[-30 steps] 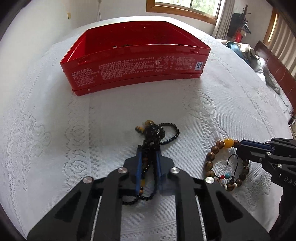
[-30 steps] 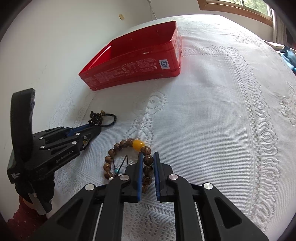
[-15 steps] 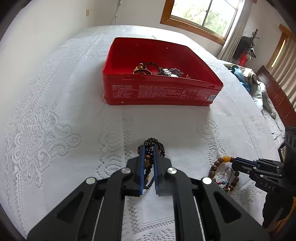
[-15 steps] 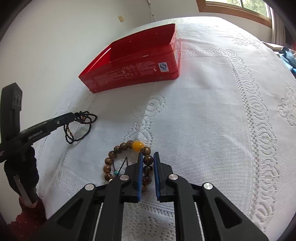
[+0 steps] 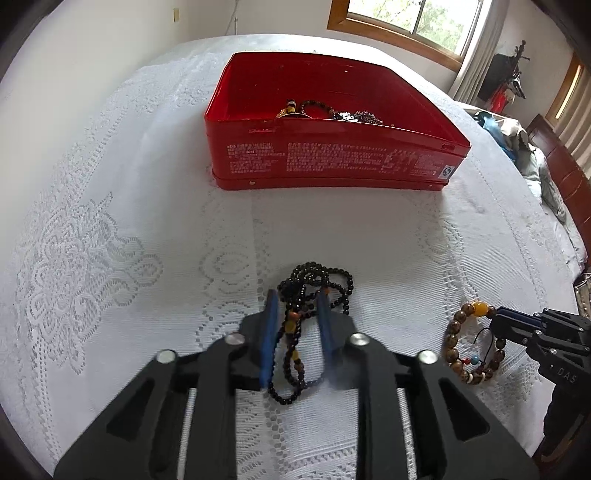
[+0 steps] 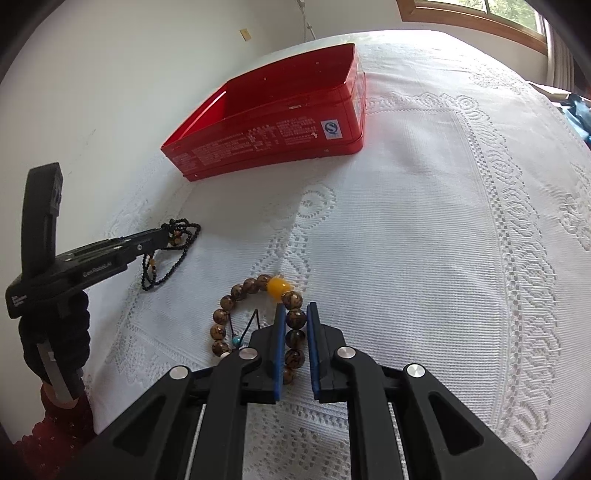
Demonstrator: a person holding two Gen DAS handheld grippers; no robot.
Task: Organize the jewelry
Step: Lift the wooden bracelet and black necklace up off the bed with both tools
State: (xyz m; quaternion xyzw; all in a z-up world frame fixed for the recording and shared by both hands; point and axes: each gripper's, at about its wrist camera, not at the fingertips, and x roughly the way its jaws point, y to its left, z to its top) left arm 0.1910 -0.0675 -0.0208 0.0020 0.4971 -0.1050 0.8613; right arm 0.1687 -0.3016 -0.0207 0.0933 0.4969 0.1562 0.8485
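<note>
The left gripper [image 5: 297,306] is hovering low over the lace cloth [image 5: 110,258] with its blue-padded fingers [image 5: 269,332] spread apart. The black bead string [image 5: 314,280] is lying slack between them; whether it is touching either pad is unclear. In the right wrist view, the same string [image 6: 177,240] is draping from the left gripper's tip [image 6: 162,232] down onto the cloth.

Off to the right, the right gripper [image 6: 294,314] is pinching the near side of the wooden bracelet [image 6: 255,288], its fingers [image 6: 279,332] pressing against the brown beads. The bracelet, with one amber bead [image 6: 277,287] at its far edge, is resting flat on the cloth [image 6: 424,258]. From the left wrist view, the right gripper [image 5: 498,317] is meeting the bracelet [image 5: 456,339] at its right side.

Farther back, the red tin [image 5: 332,162] is sitting open on the cloth, well apart from both pieces. More jewelry [image 5: 332,112] is lying inside it against the near wall. Beyond are a white wall [image 6: 129,74] and a window [image 5: 413,22].
</note>
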